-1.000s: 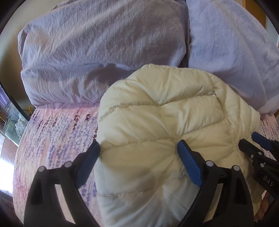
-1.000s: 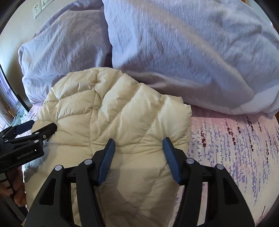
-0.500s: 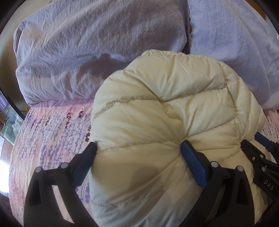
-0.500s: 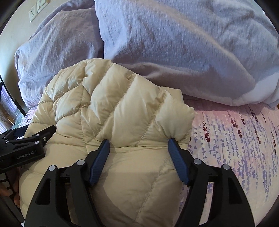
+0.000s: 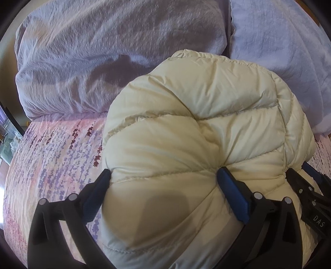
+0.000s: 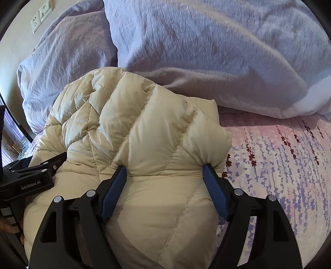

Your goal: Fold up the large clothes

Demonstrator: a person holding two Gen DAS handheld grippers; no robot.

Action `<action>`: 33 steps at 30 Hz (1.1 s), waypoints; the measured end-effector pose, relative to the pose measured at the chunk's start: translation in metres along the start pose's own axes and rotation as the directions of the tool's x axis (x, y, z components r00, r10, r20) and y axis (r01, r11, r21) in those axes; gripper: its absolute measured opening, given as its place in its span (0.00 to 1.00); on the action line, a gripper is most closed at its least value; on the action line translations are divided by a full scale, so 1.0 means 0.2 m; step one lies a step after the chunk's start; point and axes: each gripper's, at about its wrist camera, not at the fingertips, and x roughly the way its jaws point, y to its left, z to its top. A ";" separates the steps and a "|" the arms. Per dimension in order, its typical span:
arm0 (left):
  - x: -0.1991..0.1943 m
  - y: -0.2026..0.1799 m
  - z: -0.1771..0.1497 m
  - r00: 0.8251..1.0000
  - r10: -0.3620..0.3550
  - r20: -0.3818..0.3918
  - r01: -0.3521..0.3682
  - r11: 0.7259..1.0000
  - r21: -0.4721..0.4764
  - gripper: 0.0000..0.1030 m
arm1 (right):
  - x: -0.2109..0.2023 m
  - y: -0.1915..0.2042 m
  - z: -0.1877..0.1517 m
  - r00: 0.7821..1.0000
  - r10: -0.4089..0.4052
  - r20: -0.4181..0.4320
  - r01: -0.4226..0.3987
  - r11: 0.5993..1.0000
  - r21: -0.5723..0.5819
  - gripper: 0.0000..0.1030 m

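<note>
A cream quilted puffer jacket (image 5: 196, 128) lies bunched on the floral bedsheet (image 5: 53, 149); it also shows in the right wrist view (image 6: 144, 132). My left gripper (image 5: 163, 182) is wide open, its blue pads pressed into the jacket's left part, with fabric bulging between the jaws. My right gripper (image 6: 165, 173) is wide open and pressed into the jacket's right part in the same way. Each gripper shows at the edge of the other's view, the right one (image 5: 310, 198) and the left one (image 6: 31, 175).
Two large lilac pillows (image 5: 115, 53) (image 6: 217, 53) lie right behind the jacket against the headboard wall. A wall socket (image 6: 41, 18) sits at the upper left. The bed's left edge (image 5: 12, 157) drops to the floor. Bare floral sheet (image 6: 285, 157) lies to the right.
Both grippers have pushed forward toward the pillows, shoving the jacket along and bunching it higher. The right gripper's jaws have spread wider.
</note>
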 end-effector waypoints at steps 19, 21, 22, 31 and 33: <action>-0.40 0.17 -0.16 0.997 -0.005 0.079 0.007 1.000 -0.030 0.98 | -0.26 -0.03 0.03 0.990 -0.060 -0.124 0.068 0.996 0.059 0.96; -0.49 0.22 -0.22 0.997 -0.016 0.080 0.019 0.999 -0.041 0.98 | -0.34 -0.04 -0.01 0.991 -0.069 -0.117 0.077 0.995 0.059 0.99; -0.53 0.24 -0.26 0.997 -0.028 0.076 0.032 0.998 -0.049 0.98 | -0.39 -0.03 -0.03 0.991 -0.075 -0.113 0.082 0.995 0.057 0.99; -0.83 0.31 -0.57 0.994 -0.108 0.000 0.107 0.986 -0.130 0.98 | -0.65 0.01 -0.24 0.984 -0.080 -0.157 0.081 0.997 0.001 0.99; -0.87 0.32 -0.62 0.994 -0.111 -0.010 0.109 0.985 -0.132 0.98 | -0.70 0.04 -0.28 0.983 -0.072 -0.171 0.071 0.997 -0.012 0.99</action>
